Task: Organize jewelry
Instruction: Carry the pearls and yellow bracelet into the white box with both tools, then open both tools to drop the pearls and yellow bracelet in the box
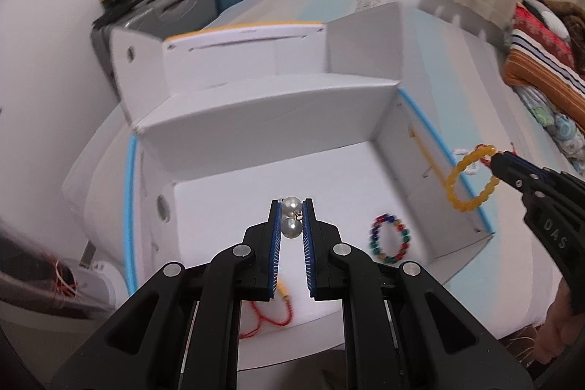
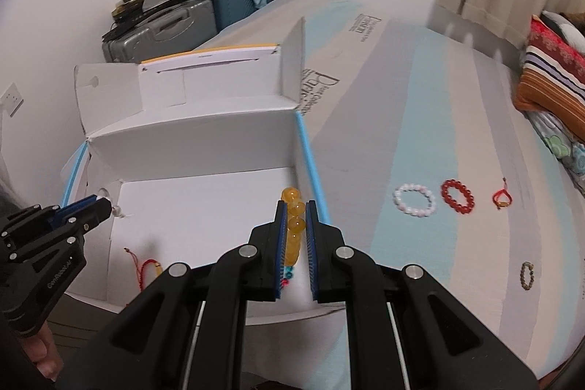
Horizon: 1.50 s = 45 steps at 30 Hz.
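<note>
Left hand-held gripper pinching pearl earrings, right hand-held gripper clamping yellow bracelet over box; either liable to slip loose onto bed.

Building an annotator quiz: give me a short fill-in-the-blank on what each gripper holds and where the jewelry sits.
1. The left gripper is shut on a pair of ____ beads.
2. The right gripper holds the ____ bead bracelet.
3. The multicolored bracelet lies inside the white ____.
4. The white bracelet and red bracelet lie on the ____, outside the box.

Missing words: pearl; yellow; box; bed
</note>
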Motion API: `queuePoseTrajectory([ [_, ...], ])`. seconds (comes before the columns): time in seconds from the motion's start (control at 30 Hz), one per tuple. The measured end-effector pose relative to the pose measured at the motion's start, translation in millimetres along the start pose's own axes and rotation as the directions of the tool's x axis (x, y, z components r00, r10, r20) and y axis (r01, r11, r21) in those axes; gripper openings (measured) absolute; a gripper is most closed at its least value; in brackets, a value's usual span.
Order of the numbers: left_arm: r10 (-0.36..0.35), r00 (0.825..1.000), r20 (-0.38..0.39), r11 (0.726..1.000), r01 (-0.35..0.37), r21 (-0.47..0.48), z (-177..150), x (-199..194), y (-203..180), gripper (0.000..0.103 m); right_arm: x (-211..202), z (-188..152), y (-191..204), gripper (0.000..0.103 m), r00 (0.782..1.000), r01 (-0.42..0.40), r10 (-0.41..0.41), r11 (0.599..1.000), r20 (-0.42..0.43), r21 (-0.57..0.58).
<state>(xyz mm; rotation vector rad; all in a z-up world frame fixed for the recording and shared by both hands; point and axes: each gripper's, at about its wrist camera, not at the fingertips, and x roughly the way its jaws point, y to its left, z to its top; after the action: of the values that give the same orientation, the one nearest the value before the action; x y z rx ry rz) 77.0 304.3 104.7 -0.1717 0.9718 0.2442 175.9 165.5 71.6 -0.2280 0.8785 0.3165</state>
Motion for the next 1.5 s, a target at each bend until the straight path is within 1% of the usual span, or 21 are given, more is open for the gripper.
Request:
queuePoseTrajectory([
  [0.2, 0.029, 0.999, -0.038, 0.998, -0.031, -0.05, -10, 10, 27, 0.011, 12, -5, 18, 0.009, 0.999, -0.019, 0.019, 1.0, -0.036, -0.023],
  [0.4, 0.036, 0.997, -0.069, 0.997, -0.041, -0.07, -19, 19, 38, 0.011, 24, -10, 29, 0.009, 0.997, -0.02, 0.018, 0.999, -0.075, -0.031],
  [0.5, 0.034, 0.995, -0.089, 0.996, -0.041, -0.075, -22, 25, 41, 0.011, 30, -13, 29, 0.009, 0.995, -0.024, 0.021, 0.999, -0.094, -0.028],
  [0.6, 0.012, 0.995, -0.097, 0.997, -0.02, -0.073, -25, 27, 40, 0.011, 32, -14, 31, 0.009, 0.995, -0.021, 0.018, 0.999, -0.101, -0.032],
  [0.77, 0.013, 0.995, -0.101, 0.997, -0.021, -0.077, -25, 27, 40, 0.011, 33, -15, 33, 0.01, 0.994, -0.024, 0.02, 0.999, -0.108, -0.039],
  [0.83, 0.018, 0.995, -0.101, 0.996, -0.026, -0.081, -24, 27, 40, 0.011, 31, -15, 34, 0.01, 0.995, -0.019, 0.015, 0.999, -0.099, -0.04],
  [0.9, 0.019, 0.995, -0.1, 0.996, -0.027, -0.083, -24, 26, 40, 0.013, 30, -15, 34, 0.011, 0.995, -0.018, 0.014, 0.999, -0.098, -0.04],
  [0.93, 0.022, 0.995, -0.099, 0.996, -0.03, -0.081, -23, 26, 39, 0.013, 30, -15, 34, 0.017, 0.995, -0.018, 0.014, 0.999, -0.095, -0.038],
  [0.97, 0.022, 0.995, -0.099, 0.996, -0.03, -0.08, -23, 26, 39, 0.013, 29, -15, 33, 0.027, 0.996, -0.017, 0.013, 0.999, -0.091, -0.034],
  [1.03, 0.027, 0.995, -0.1, 0.996, -0.035, -0.082, -23, 25, 39, 0.019, 24, -14, 31, 0.036, 0.997, -0.014, 0.012, 1.0, -0.074, -0.024],
  [1.1, 0.035, 0.996, -0.083, 0.996, -0.042, -0.084, -22, 22, 37, 0.035, 20, -14, 27, 0.043, 0.998, -0.011, 0.01, 1.0, -0.06, -0.014],
  [1.13, 0.038, 0.996, -0.077, 0.996, -0.045, -0.083, -22, 22, 36, 0.038, 19, -13, 25, 0.049, 0.998, -0.011, 0.01, 1.0, -0.055, -0.01],
  [1.2, 0.036, 0.997, -0.061, 0.996, -0.041, -0.081, -21, 18, 32, 0.049, 14, -13, 20, 0.053, 0.999, -0.003, 0.003, 1.0, -0.037, 0.001],
  [1.27, 0.023, 0.999, -0.038, 0.998, -0.025, -0.061, -21, 14, 25, 0.057, 11, -11, 15, 0.058, 1.0, 0.004, -0.004, 1.0, -0.021, 0.009],
  [1.33, 0.024, 1.0, -0.018, 0.999, -0.024, -0.04, -20, 10, 16, 0.062, 6, -10, 8, 0.063, 1.0, 0.011, -0.011, 1.0, 0.0, 0.023],
  [1.4, 0.016, 1.0, -0.002, 0.999, -0.016, -0.031, -19, 6, 9, 0.07, 2, -9, 2, 0.068, 1.0, 0.011, -0.011, 0.999, 0.013, 0.036],
  [1.43, 0.015, 1.0, 0.002, 0.999, -0.015, -0.028, -18, 5, 6, 0.071, 0, -8, -2, 0.071, 1.0, 0.014, -0.015, 0.999, 0.02, 0.042],
  [1.5, 0.014, 1.0, 0.015, 1.0, -0.013, -0.023, -16, 3, -1, 0.076, -4, -8, -9, 0.075, 0.999, 0.017, -0.019, 0.999, 0.03, 0.052],
])
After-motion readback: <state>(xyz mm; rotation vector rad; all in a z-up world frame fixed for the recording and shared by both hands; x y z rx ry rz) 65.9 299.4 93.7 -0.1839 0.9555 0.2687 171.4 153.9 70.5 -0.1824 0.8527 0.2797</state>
